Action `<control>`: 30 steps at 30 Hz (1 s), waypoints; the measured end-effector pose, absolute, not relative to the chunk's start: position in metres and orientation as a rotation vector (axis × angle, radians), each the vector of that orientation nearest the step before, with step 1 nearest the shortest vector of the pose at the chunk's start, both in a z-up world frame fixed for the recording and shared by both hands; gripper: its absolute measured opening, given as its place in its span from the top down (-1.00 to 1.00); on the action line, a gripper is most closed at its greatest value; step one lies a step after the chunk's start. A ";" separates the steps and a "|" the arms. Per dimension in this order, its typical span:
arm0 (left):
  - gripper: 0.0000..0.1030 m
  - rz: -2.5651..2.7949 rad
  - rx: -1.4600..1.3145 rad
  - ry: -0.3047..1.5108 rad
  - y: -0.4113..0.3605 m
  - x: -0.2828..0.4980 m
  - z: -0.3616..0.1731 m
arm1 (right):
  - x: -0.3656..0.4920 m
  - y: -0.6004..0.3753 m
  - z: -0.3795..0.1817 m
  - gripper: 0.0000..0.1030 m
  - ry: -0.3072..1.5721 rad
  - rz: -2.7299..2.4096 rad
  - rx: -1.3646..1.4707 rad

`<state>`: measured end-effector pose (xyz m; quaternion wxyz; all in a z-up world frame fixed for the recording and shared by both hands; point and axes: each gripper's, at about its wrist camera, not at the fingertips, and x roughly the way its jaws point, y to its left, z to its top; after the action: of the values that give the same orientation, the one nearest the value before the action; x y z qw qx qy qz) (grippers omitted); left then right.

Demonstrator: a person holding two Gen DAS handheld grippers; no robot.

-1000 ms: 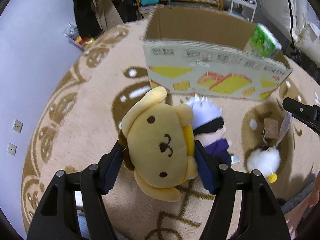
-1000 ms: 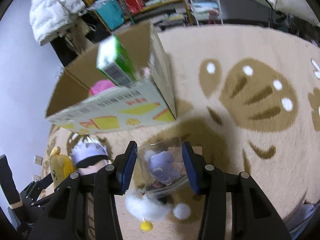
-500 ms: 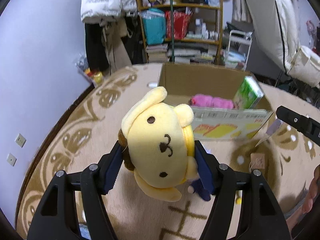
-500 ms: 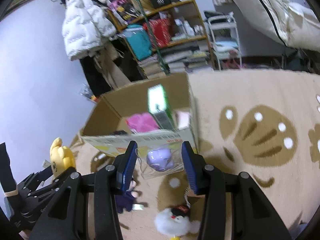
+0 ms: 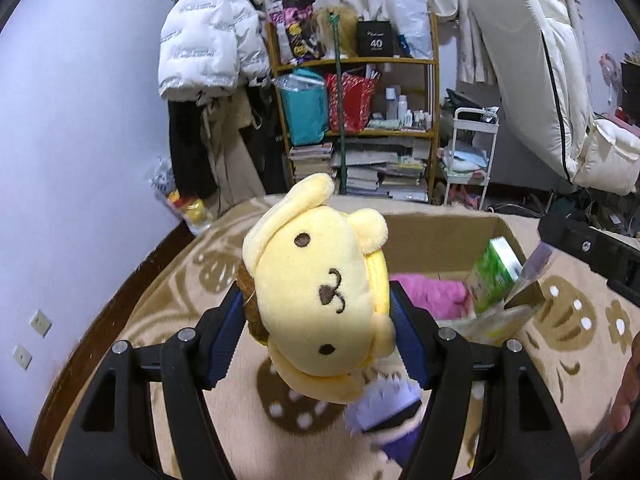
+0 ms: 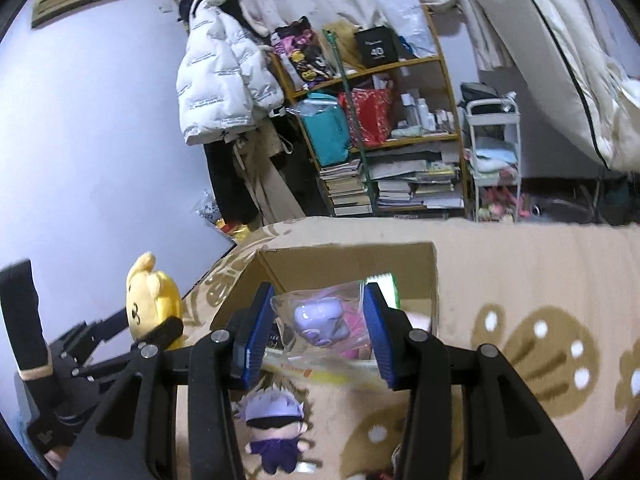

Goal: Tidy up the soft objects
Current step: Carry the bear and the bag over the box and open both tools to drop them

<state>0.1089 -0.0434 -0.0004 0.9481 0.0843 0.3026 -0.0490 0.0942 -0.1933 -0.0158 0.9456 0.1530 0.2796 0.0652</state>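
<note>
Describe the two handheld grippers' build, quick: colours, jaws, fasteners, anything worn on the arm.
Both match: the left gripper and right gripper have matte black plastic jaws with triangular cut-outs, blue ribbed pads on the inner faces, and round silver pivot screws. No cables show. In the right wrist view, a dark sleeve with a tan cuff band sits behind the left gripper.

A yellow dog plush (image 5: pixel 320 300) with brown stitched eyes and nose is clamped sideways between blue pads, face to the camera, off the rug. A small purple toy (image 6: pixel 320 320) sealed in a clear bag is pinched between the other pads, also in the air. Behind both stands an open cardboard box (image 6: pixel 344 256) on the rug, holding a pink plush (image 5: pixel 432 296) and a green carton (image 5: pixel 494 276) leaning upright. A white-haired doll (image 6: pixel 276 420) in dark purple clothes lies on the rug in front of the box.
</note>
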 end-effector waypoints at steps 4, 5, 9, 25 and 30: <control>-0.31 -0.119 0.174 0.614 -0.047 0.129 -0.004 | 0.111 -0.191 -0.020 0.07 0.566 0.156 0.288; -0.32 -0.125 0.172 0.615 -0.049 0.134 -0.006 | 0.113 -0.190 -0.021 0.07 0.562 0.160 0.284; -0.32 -0.141 0.186 0.635 -0.057 0.152 -0.017 | 0.128 -0.188 -0.025 0.07 0.537 0.176 0.258; -0.43 -0.200 0.183 0.690 -0.072 0.169 -0.039 | 0.138 -0.199 -0.044 0.05 0.547 0.163 0.320; -0.63 -0.199 0.184 0.695 -0.073 0.165 -0.039 | 0.134 -0.204 -0.042 -0.07 0.556 0.146 0.339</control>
<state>0.1655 -0.0732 -0.0386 0.9312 0.0900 0.3396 -0.0972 0.1341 -0.2043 -0.0420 0.9448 0.1662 0.2729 0.0717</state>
